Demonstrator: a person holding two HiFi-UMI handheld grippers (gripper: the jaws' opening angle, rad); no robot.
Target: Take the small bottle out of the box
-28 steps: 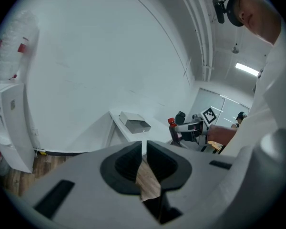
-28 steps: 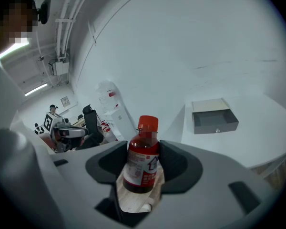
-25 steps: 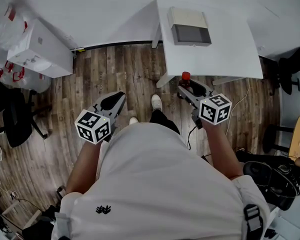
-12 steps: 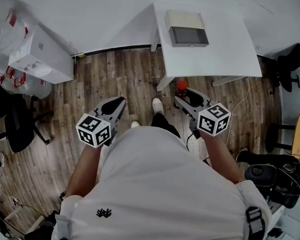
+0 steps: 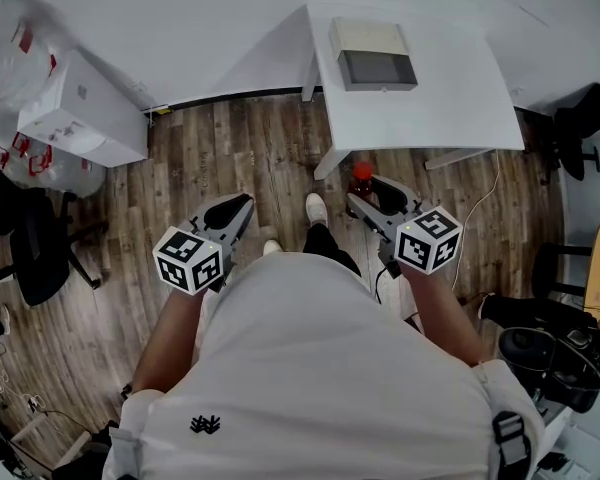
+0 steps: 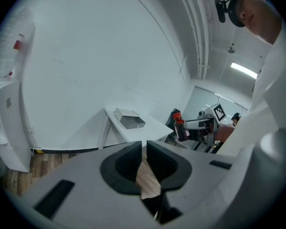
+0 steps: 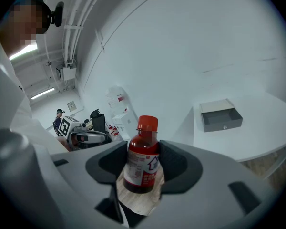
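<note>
A small bottle (image 5: pixel 361 173) of dark red liquid with a red cap stands upright between the jaws of my right gripper (image 5: pixel 368 190), which is shut on its body (image 7: pixel 144 154). It hangs over the wood floor just in front of the white table (image 5: pixel 460 88). The grey box (image 5: pixel 375 53), an open drawer-like case, sits at the table's far side and also shows in the right gripper view (image 7: pixel 220 115). My left gripper (image 5: pixel 235 206) is shut with nothing in it (image 6: pixel 144 149), held over the floor to the left. From the left gripper view I see the bottle (image 6: pixel 178 126) in the other gripper.
A white carton (image 5: pixel 80 98) and plastic bags lie on the floor at far left. A black chair (image 5: pixel 30 238) stands at left, and another dark chair (image 5: pixel 580 133) at right. The person's shoe (image 5: pixel 314 206) is between the grippers.
The right gripper with the bottle has drawn slightly back from the table's front edge. Over the last half second almost nothing moved.
</note>
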